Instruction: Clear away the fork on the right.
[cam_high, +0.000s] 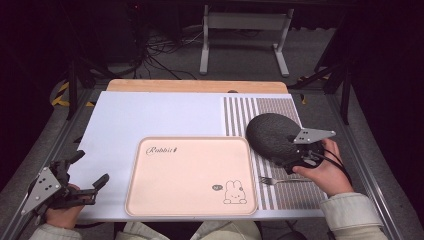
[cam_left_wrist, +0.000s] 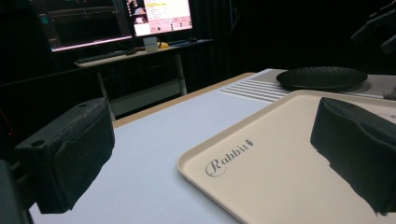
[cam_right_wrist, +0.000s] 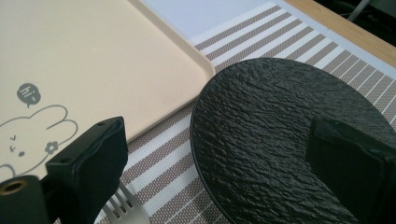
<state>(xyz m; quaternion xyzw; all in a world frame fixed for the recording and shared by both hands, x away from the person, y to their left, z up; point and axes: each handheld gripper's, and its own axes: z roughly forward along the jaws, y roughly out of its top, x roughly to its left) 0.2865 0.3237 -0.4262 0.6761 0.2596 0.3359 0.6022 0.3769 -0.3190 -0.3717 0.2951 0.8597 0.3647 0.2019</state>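
Black textured plate (cam_high: 272, 135); peach rabbit-print tray (cam_high: 190, 175); brown-striped mat (cam_high: 240, 112).

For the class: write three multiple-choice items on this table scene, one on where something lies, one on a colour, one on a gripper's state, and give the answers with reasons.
1. Where does the fork lie?
A. on the striped mat, right of the tray
B. on the tray
C. on the plate

2. What colour is the plate?
A. white
B. black
C. pink

3. How does the right gripper stand?
A. shut on the fork
B. open at the plate's near edge
C. resting on the tray

Answers: 1 A, the fork sits on the striped mat beside the tray. 2 B, its rough surface is black. 3 B, the right gripper view shows its jaws apart, one over the plate.
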